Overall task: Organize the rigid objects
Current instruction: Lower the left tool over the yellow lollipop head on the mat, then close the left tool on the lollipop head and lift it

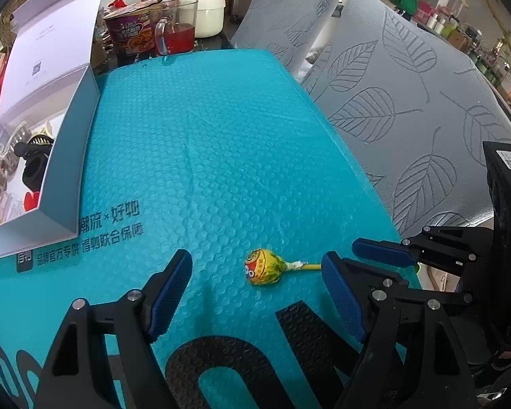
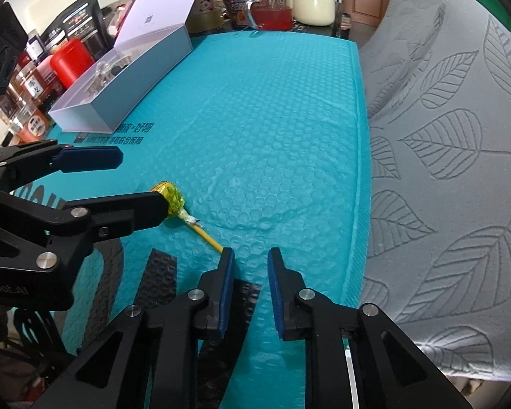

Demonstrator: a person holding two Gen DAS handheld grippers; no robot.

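A lollipop (image 1: pixel 264 267) in a yellow wrapper lies on the teal bubble mailer (image 1: pixel 204 136), its yellow stick pointing right. My left gripper (image 1: pixel 255 260) is open and straddles the candy head, one blue pad on each side, neither touching it. In the right wrist view the same lollipop (image 2: pixel 173 197) is partly hidden behind a finger of the left gripper (image 2: pixel 143 180). My right gripper (image 2: pixel 251 254) hovers low over the mailer with its pads a narrow gap apart and only teal mat between them. The stick (image 2: pixel 204 233) ends at the tip of its left finger.
An open white box (image 1: pixel 68 170) with small items inside sits at the mailer's left edge, lid up. Grey leaf-patterned cushions (image 1: pixel 408 102) border the right side. A jug of red liquid (image 1: pixel 177 34), a noodle cup and a cream cooker stand at the far end.
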